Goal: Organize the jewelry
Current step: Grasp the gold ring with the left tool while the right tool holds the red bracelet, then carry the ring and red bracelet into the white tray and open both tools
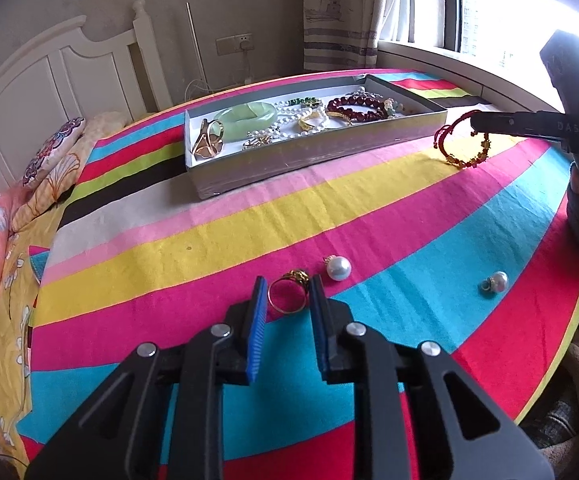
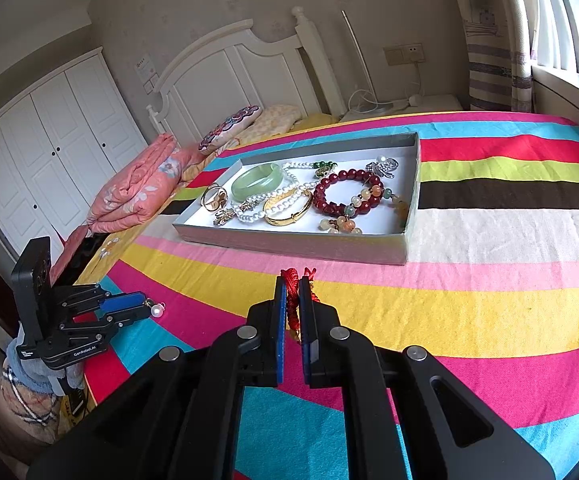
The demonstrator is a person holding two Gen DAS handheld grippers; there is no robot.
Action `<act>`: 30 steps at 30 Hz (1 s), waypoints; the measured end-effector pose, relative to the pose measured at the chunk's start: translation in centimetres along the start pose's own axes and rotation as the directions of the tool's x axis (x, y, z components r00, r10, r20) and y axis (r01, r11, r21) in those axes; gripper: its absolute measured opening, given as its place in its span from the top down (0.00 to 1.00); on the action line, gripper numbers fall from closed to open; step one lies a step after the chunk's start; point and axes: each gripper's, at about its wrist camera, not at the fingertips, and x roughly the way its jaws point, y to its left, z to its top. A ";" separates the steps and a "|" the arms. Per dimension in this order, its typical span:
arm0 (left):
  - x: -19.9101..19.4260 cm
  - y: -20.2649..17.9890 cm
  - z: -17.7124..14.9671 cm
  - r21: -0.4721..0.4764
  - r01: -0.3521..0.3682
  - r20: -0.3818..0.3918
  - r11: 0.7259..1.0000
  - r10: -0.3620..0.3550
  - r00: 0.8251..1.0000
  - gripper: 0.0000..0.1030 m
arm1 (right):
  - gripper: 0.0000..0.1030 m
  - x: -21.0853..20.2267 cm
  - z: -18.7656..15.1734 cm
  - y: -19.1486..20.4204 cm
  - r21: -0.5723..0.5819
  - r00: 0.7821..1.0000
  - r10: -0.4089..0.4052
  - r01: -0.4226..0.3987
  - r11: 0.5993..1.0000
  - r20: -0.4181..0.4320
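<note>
A grey tray [image 1: 289, 160] [image 2: 289, 240] on the striped bedspread holds a jade bangle [image 2: 256, 176], pearl strands, a gold bangle [image 2: 289, 212], a dark red bead bracelet [image 2: 347, 194] and other pieces. My left gripper [image 1: 288, 292] is open, its fingers on either side of a gold ring [image 1: 288, 294] lying on the cloth; it also shows in the right wrist view [image 2: 137, 306]. My right gripper [image 2: 292, 284] is shut on a red cord bracelet with gold beads [image 1: 463, 142] [image 2: 292, 292], held just in front of the tray.
Two pearl earrings [image 1: 337, 267] [image 1: 495, 282] lie on the bedspread right of the ring. Pillows and a folded pink quilt [image 2: 137, 188] lie at the bed's head by the white headboard [image 2: 217, 68]. A window is beyond the bed.
</note>
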 end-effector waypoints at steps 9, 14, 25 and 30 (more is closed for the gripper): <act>-0.8 0.2 1.1 0.016 -0.039 0.023 0.999 0.039 0.999 0.80 | 0.93 -0.8 0.1 0.4 -0.014 0.999 0.008 -0.007 1.000 0.034; -1.0 -0.1 1.8 0.038 -0.051 0.030 0.998 0.050 0.998 0.80 | 0.93 -1.0 0.6 0.6 -0.009 0.999 0.017 -0.017 1.000 0.045; -0.9 -1.6 4.7 0.099 -0.058 0.056 0.993 0.053 0.997 0.80 | 0.93 -1.2 3.5 2.2 -0.077 0.997 0.024 -0.018 0.997 0.080; -0.7 -2.4 6.5 0.121 -0.060 0.071 0.991 0.051 0.996 0.80 | 0.93 -0.6 5.0 2.5 -0.082 0.996 0.032 -0.025 0.996 0.086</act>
